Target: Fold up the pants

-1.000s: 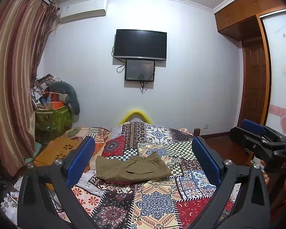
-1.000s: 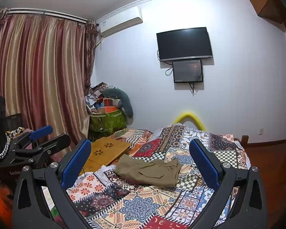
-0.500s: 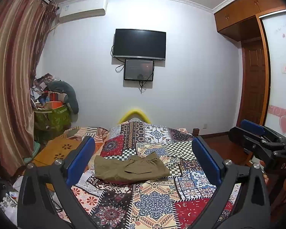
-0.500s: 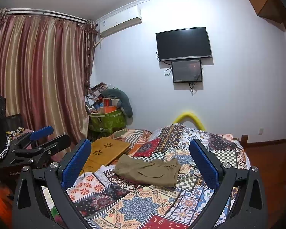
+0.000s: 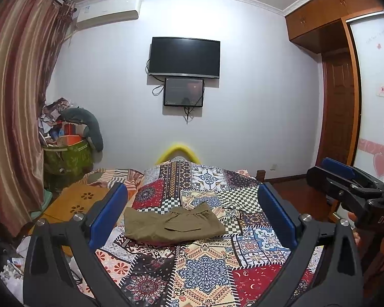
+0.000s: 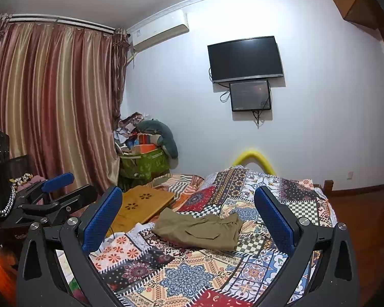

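1. The pants are olive-brown woven cloth, folded into a flat, roughly rectangular bundle with a gathered waistband bunched at the right end and a slit pocket on the top layer.
2. They lie on the bed's patchwork quilt, a soft cover printed with floral medallions, checks and tile-like patterns in red, blue, cream and black.
3. The left gripper has black rigid arms with metal bolts and 2 textured blue pads; its jaws are spread wide and hold nothing, with the pants seen between them farther up the bed.
4. The right gripper is built the same way, also spread wide and empty, held above the near part of the quilt and apart from the pants.
5. A wooden lap desk with flower-shaped cutouts lies on the bed just left of the pants.
6. A glossy striped curtain hangs in vertical folds at the left, and a flat black television is fixed to the smooth white wall.
7. Compared with 1.0 s ago, both views are almost unchanged: the pants keep the same shape and place, and both grippers remain equally wide.
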Motion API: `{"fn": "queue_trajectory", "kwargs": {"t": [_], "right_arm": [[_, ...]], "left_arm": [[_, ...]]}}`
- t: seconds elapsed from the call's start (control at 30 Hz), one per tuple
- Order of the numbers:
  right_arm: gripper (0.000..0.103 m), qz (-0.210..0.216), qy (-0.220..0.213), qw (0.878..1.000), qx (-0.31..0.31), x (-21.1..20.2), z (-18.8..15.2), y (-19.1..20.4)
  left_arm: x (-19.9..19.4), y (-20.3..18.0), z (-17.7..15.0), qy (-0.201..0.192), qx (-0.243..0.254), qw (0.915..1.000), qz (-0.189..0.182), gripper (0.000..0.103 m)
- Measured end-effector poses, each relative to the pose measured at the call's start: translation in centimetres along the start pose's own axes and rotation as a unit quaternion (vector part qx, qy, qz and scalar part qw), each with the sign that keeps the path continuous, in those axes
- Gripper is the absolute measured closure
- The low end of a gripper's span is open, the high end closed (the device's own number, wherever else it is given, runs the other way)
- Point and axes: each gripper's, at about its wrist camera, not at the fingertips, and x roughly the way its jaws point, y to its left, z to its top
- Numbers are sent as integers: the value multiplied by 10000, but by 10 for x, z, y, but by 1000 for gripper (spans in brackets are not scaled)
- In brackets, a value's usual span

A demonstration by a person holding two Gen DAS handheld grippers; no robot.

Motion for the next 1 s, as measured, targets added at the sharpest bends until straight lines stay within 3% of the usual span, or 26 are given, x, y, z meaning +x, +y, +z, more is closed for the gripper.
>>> {"fn": "queue_trajectory", "kwargs": {"t": [1.0], "right_arm": [[0, 17, 76, 9999, 77, 5, -5, 0]], "left_arm": [[3, 0, -1, 78, -89, 9999, -70, 1]]}}
